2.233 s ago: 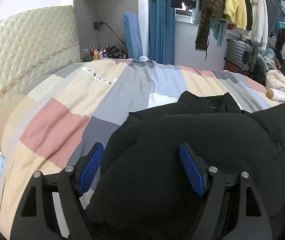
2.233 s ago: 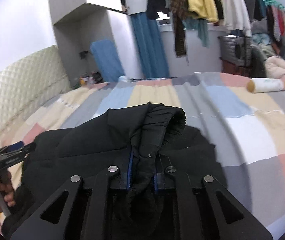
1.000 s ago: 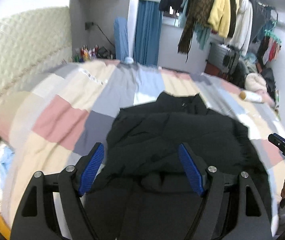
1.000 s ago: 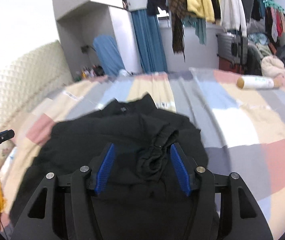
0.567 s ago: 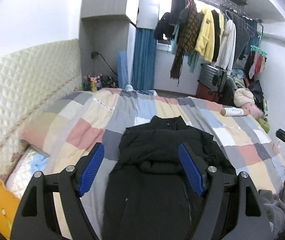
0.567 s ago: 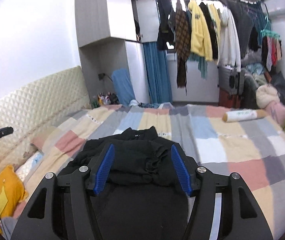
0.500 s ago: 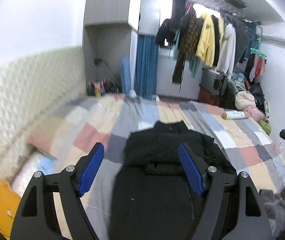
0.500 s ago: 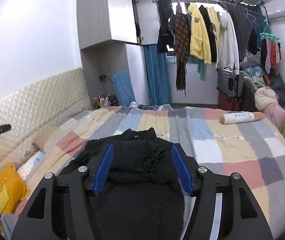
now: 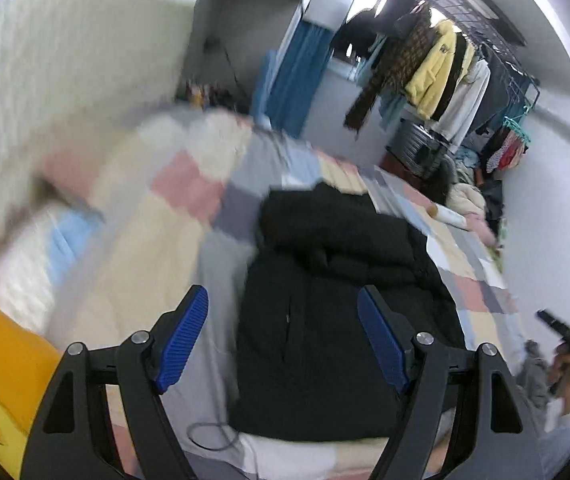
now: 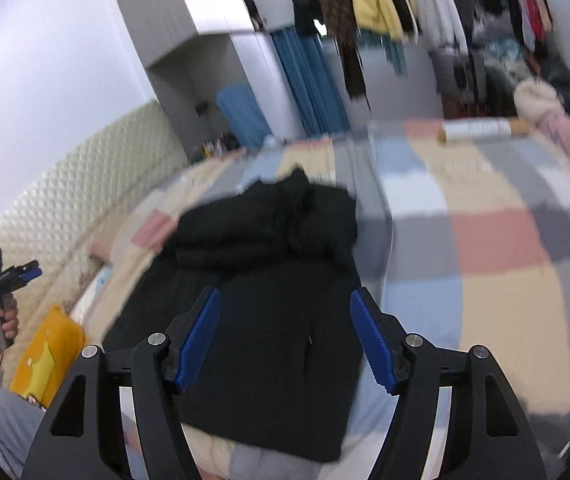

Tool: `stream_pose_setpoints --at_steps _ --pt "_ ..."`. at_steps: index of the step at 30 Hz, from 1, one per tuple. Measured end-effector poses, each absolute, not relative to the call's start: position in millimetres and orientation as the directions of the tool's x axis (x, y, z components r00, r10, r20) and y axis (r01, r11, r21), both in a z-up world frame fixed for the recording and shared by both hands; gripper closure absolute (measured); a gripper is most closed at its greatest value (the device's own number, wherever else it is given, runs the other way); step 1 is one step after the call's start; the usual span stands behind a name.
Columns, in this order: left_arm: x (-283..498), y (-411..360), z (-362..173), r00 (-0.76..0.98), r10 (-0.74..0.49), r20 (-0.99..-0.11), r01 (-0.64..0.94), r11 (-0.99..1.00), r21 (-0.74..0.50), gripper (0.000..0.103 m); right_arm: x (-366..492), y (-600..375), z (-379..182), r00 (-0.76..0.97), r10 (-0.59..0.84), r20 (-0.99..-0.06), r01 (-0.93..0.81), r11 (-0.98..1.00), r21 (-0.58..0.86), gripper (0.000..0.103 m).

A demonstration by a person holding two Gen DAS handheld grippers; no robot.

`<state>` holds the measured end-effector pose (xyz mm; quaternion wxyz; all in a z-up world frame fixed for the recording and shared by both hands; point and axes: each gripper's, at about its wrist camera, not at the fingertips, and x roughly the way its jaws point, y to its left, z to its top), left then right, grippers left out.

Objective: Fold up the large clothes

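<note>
While both grippers' jaws stand spread and empty, the black coat (image 10: 269,280) lies folded on the bed (image 10: 497,248).

A large black padded jacket (image 10: 261,280) lay on the patchwork-quilted bed (image 10: 485,240), lengthwise, its upper part folded down into a thick bunched layer, its lower half spread flat toward the near edge.

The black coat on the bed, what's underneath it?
The black coat lies on a patchwork quilt of pink, grey, blue and cream squares, which shows all around it. Whatever is beneath the coat itself is covered.
</note>
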<state>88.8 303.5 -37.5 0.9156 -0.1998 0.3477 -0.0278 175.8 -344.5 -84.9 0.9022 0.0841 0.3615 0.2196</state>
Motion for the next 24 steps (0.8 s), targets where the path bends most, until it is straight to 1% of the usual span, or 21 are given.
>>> stream_pose_setpoints --at_steps 3,4,6,9,13,17,20,22,24 --pt "97 304 -87 0.712 -0.266 -0.65 -0.055 0.902 -0.429 0.026 175 -349 -127 0.591 0.487 -0.643 -0.316 0.873 0.371 0.036" --pt "98 302 -98 0.701 -0.281 -0.656 -0.043 0.901 -0.432 0.026 177 -348 -146 0.567 0.497 -0.657 -0.309 0.868 0.389 0.034" --pt "105 297 -131 0.674 -0.306 -0.672 -0.022 0.901 -0.433 0.025 178 -346 -174 0.531 0.498 -0.686 -0.299 0.867 0.398 0.033" --pt "115 290 -178 0.635 -0.374 -0.676 0.0 0.875 -0.484 0.025 188 -345 -230 0.465 0.49 -0.737 -0.227 0.871 0.436 0.033" --pt "118 274 -212 0.605 -0.437 -0.666 0.045 0.853 -0.519 0.023 194 -343 -279 0.404 0.499 -0.767 -0.17 0.864 0.473 0.033" --pt "123 257 -229 0.58 -0.424 -0.695 0.067 0.876 -0.478 0.023 193 -335 -298 0.353 0.56 -0.75 -0.193 0.828 0.527 0.032" --pt "126 252 -233 0.583 -0.429 -0.69 0.078 0.875 -0.478 0.023 189 -332 -295 0.351 0.596 -0.722 -0.221 0.802 0.555 0.031" --pt "122 248 -231 0.588 -0.437 -0.68 0.094 0.872 -0.479 0.024 187 -332 -288 0.351 0.642 -0.681 -0.25 0.765 0.593 0.031" --pt "115 242 -226 0.585 -0.469 -0.662 0.138 0.862 -0.488 0.03 183 -334 -281 0.355 0.688 -0.633 -0.294 0.725 0.622 0.031"
